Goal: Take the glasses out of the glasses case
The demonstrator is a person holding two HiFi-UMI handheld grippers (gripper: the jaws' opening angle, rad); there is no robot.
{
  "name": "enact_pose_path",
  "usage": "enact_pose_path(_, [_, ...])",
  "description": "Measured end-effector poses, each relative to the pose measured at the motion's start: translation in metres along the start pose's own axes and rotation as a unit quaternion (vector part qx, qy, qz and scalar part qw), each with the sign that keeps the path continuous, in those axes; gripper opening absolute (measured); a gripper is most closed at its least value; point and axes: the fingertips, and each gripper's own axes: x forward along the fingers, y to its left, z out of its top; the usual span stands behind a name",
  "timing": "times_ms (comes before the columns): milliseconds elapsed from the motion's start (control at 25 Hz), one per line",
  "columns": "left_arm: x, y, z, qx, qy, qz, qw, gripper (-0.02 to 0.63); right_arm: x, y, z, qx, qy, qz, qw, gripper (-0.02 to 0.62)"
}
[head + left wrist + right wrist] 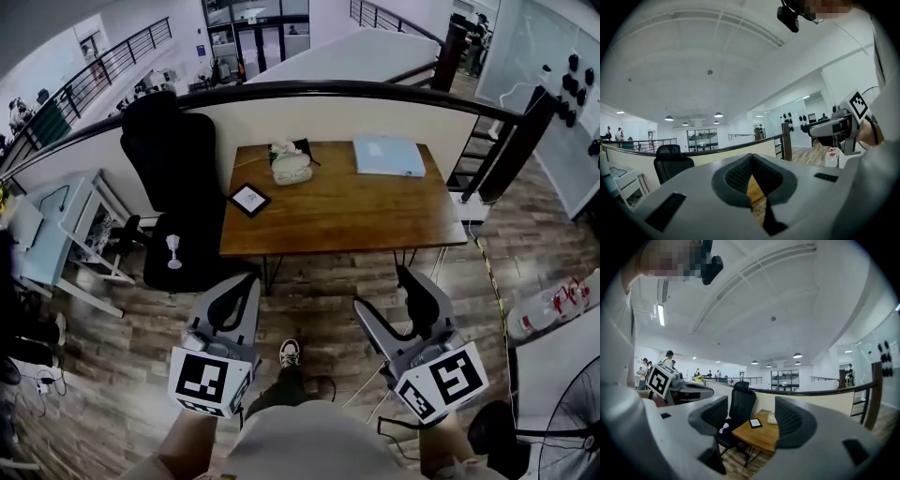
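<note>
Glasses case on table, small and distant, lid state indiscernible

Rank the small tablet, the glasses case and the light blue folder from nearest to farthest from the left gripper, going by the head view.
1. small tablet, on the table's left side, straight ahead of the left gripper.
2. glasses case, farther back, left of centre.
3. light blue folder, far right corner.

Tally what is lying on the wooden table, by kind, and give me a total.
Glasses case: 1
Small tablet: 1
Light blue box: 1
Total: 3 on the wooden table. A dark scrap behind the case is too small to identify, so it is not counted.
</note>
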Motion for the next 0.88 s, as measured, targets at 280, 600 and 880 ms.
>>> enact_pose_path(280, [0.067,0.058,0.0,0.002,0.007,-0.016,0.9999,0.002,0.085,-0.03,0.001,0.007,0.018,-0.011,1.0,0.307])
enact_pose_path(600, [0.138,0.14,-0.009,-0.01,0.01,-0.025,0.9996,0.003,0.191,-0.051,-0.007,0.013,0.041,-0.013,0.999,0.302])
enact_pose_path(880, [0.173,0.19,-0.012,-0.005,0.007,-0.028,0.9996,0.002,0.255,-0.053,-0.004,0.012,0.038,-0.009,0.999,0.304])
